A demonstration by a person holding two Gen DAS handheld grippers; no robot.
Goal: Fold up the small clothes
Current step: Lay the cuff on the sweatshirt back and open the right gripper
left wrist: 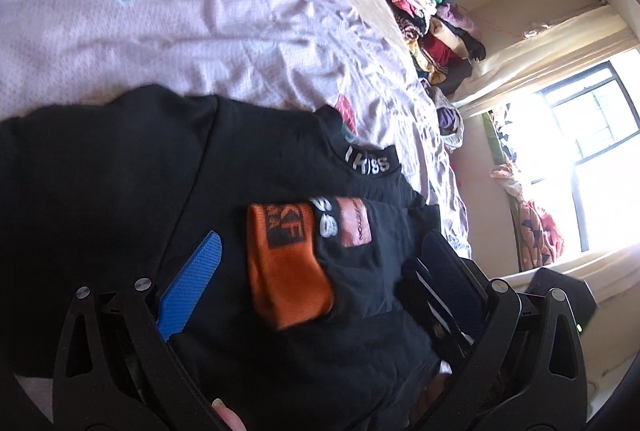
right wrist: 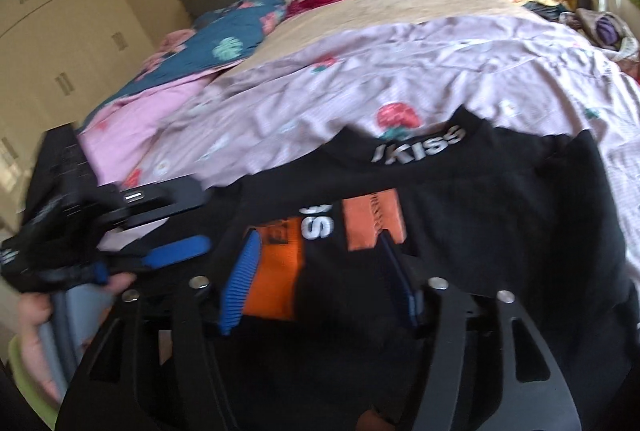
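Black top (left wrist: 120, 191) with orange panels and white "KISS" lettering lies on the pale pink floral bedsheet (left wrist: 160, 31), filling the lower half of both wrist views; collar lettering sits right of centre. Cloth looks doubled over near me, orange panel (left wrist: 286, 263) bunched at lower centre. I read this as mid-fold, body partly gathered, not yet squared.

Left gripper (left wrist: 316, 271): jaws spread wide over the garment, blue pad at lower left, dark finger at lower right, nothing pinched between them that I can see.

Right gripper (right wrist: 320, 279): jaws spread, blue pads either side of the orange panel (right wrist: 276, 271). Cloth lies between them; whether they bite it I cannot tell, view is blurred.

Left gripper (right wrist: 176, 249) also shows at mid left of the right wrist view, my hand (right wrist: 36, 315) behind it.

Next move, my guess: close on a hem or a side edge with both grippers, then carry it across evenly.

Stack of folded clothes (left wrist: 432, 19) at upper right, window (left wrist: 580, 159) beyond.
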